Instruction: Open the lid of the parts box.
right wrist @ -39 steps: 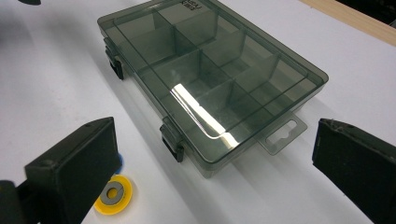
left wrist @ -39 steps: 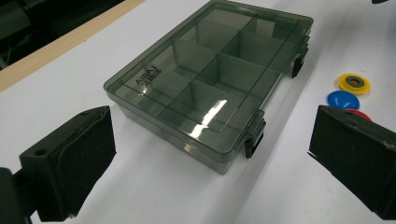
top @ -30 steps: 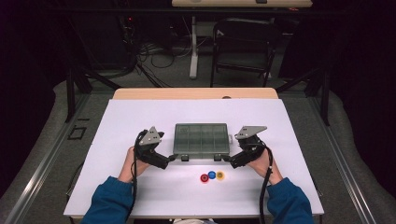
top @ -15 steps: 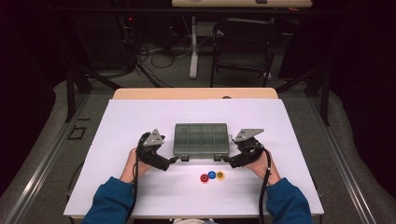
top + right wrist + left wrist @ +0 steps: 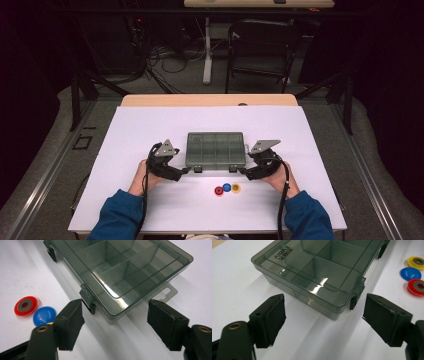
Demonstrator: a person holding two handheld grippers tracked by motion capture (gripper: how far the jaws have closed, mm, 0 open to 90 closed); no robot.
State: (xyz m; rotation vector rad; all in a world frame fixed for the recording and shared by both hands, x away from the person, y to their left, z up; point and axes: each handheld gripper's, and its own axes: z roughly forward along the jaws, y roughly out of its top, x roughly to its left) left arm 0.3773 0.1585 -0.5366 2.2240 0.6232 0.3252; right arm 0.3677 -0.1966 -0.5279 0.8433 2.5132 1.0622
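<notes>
Both pairs of jaws stood spread, and both had just been closing, each narrowing toward a front corner of the box without yet pressing on it. In the left gripper view the left gripper had that corner just ahead of its gap, with bare table under the pads and one latch sitting close to the inner side of its right-hand jaw. In the right gripper view the right gripper faced the opposite front corner, the other latch just ahead of its left-hand jaw and the clear hang tab ahead of its right-hand one. Compared with the earlier high views, the hands had hardly shifted; what changed was the narrowing of the jaws. I judged this as lining up to work the two latches or steady the closed box before opening it, so nothing was gripped yet.

The red button, blue button and yellow button lay between the two grippers, nearer the person than the box. In the right gripper view the yellow one was almost hidden behind the left-hand jaw. Whether the latches were snapped shut was hard to tell, and the far compartments of the box were cut off at the top of both gripper views.
</notes>
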